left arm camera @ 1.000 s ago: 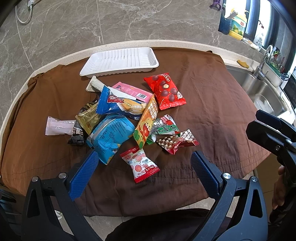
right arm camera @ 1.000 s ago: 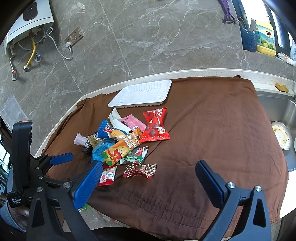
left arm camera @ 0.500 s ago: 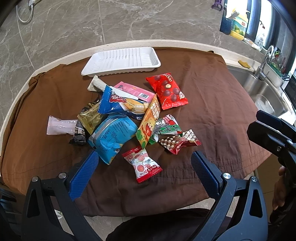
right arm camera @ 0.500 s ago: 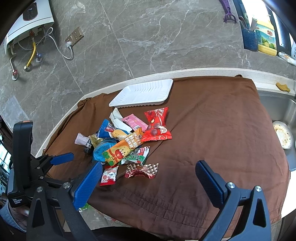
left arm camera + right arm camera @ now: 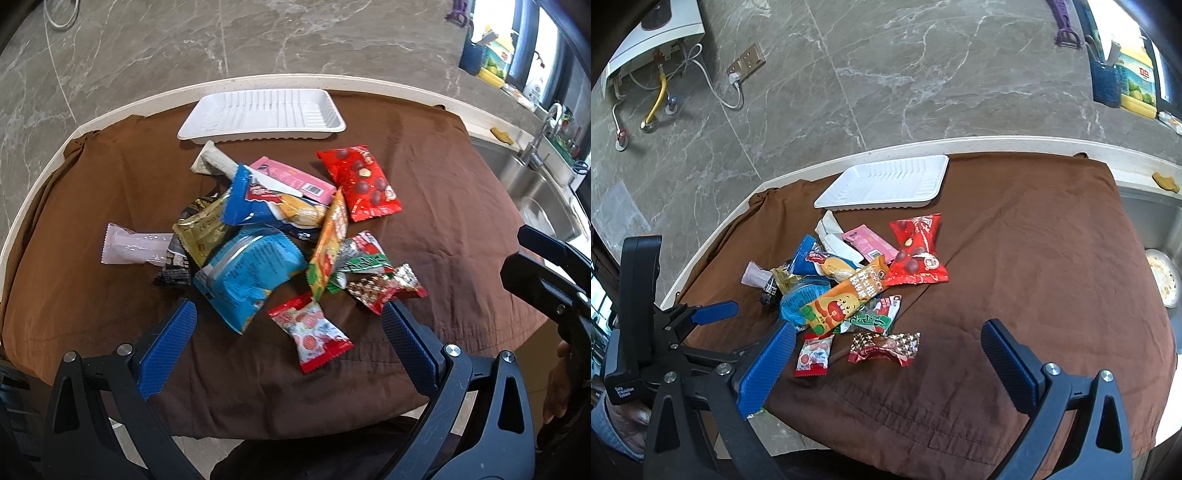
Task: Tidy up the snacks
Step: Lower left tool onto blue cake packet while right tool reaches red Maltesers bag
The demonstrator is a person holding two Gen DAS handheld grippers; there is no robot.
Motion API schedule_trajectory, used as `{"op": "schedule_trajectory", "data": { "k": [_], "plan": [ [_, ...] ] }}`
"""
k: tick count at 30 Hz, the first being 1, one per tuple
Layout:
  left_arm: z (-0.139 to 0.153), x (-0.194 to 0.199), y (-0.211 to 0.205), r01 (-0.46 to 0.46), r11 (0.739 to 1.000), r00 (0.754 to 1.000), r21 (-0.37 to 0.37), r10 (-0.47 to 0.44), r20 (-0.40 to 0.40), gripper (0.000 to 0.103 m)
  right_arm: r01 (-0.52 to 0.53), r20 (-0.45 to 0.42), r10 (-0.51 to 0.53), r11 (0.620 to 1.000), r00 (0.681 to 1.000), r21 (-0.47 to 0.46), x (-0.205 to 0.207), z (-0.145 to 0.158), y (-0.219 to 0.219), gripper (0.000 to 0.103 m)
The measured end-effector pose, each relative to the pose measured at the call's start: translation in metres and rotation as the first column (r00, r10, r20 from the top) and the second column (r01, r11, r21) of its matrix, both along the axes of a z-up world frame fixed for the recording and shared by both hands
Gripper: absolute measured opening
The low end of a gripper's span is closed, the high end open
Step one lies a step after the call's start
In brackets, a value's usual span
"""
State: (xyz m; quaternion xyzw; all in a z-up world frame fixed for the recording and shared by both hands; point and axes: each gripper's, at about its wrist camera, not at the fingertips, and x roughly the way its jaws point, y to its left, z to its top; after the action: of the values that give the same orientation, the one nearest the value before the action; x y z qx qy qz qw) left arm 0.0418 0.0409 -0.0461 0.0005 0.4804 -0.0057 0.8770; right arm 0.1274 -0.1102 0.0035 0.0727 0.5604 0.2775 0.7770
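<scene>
While both tools hang spread and empty, left tool (image 5: pixel 286 338) and right tool (image 5: pixel 886 354), I see nothing sorted yet. Snack pile (image 5: pixel 280 236) lies ahead; white tray (image 5: pixel 262 116) beyond it. Next: close on the nearest packet (image 5: pixel 312 330).

Glossy foil-like snack wrappers (image 5: pixel 251 273) lie on matt brown cloth (image 5: pixel 436 192); ribbed white tray (image 5: pixel 258 114) looks plastic.
</scene>
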Motion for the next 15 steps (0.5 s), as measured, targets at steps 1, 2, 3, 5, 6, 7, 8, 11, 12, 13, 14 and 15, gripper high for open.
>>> {"op": "schedule_trajectory", "data": {
  "k": [1,2,3,5,6,7,8,11,12,13,14,15],
  "plan": [
    [-0.002,0.003,0.003,-0.005,1.0,1.0,-0.003,0.005,-0.002,0.101,-0.005,0.0,0.005,1.0,1.0,-0.003,0.002,-0.001,0.004,0.103],
    [-0.003,0.005,0.006,-0.01,1.0,1.0,-0.005,0.01,-0.006,0.101,-0.009,0.001,0.009,1.0,1.0,-0.004,0.003,-0.002,0.006,0.103],
    [-0.004,0.008,0.01,-0.018,1.0,1.0,-0.006,0.018,-0.01,0.101,-0.013,0.001,0.013,1.0,1.0,-0.005,0.004,-0.004,0.01,0.103],
    [-0.006,0.013,0.018,-0.031,0.999,0.999,-0.008,0.031,-0.016,0.101,-0.019,-0.005,0.019,1.0,1.0,-0.005,0.008,-0.008,0.016,0.103],
    [-0.007,0.015,0.023,-0.036,0.999,0.999,-0.012,0.036,-0.019,0.101,-0.022,-0.007,0.022,1.0,1.0,-0.005,0.01,-0.009,0.019,0.103],
    [-0.007,0.018,0.028,-0.044,0.999,0.999,-0.017,0.043,-0.022,0.101,-0.024,-0.01,0.024,1.0,1.0,-0.007,0.012,-0.012,0.022,0.103],
    [-0.008,0.021,0.032,-0.051,0.999,0.998,-0.02,0.051,-0.024,0.101,-0.026,-0.013,0.026,1.0,1.0,-0.01,0.015,-0.014,0.025,0.103],
    [-0.011,0.03,0.047,-0.068,0.998,0.997,-0.017,0.068,-0.032,0.101,-0.027,-0.023,0.027,1.0,0.999,-0.01,0.022,-0.02,0.033,0.103],
    [-0.011,0.033,0.054,-0.076,0.997,0.997,-0.013,0.075,-0.034,0.101,-0.027,-0.026,0.026,1.0,0.999,-0.014,0.025,-0.022,0.037,0.103],
    [-0.013,0.035,0.059,-0.082,0.997,0.996,-0.01,0.081,-0.035,0.101,-0.027,-0.029,0.027,1.0,0.999,-0.015,0.028,-0.024,0.04,0.103],
    [-0.013,0.039,0.065,-0.088,0.996,0.995,-0.007,0.088,-0.036,0.101,-0.028,-0.032,0.028,0.999,0.999,-0.017,0.031,-0.027,0.043,0.103],
    [-0.014,0.041,0.07,-0.094,0.996,0.995,-0.008,0.094,-0.038,0.101,-0.03,-0.035,0.029,0.999,0.999,-0.02,0.034,-0.03,0.047,0.103]
  ]
}}
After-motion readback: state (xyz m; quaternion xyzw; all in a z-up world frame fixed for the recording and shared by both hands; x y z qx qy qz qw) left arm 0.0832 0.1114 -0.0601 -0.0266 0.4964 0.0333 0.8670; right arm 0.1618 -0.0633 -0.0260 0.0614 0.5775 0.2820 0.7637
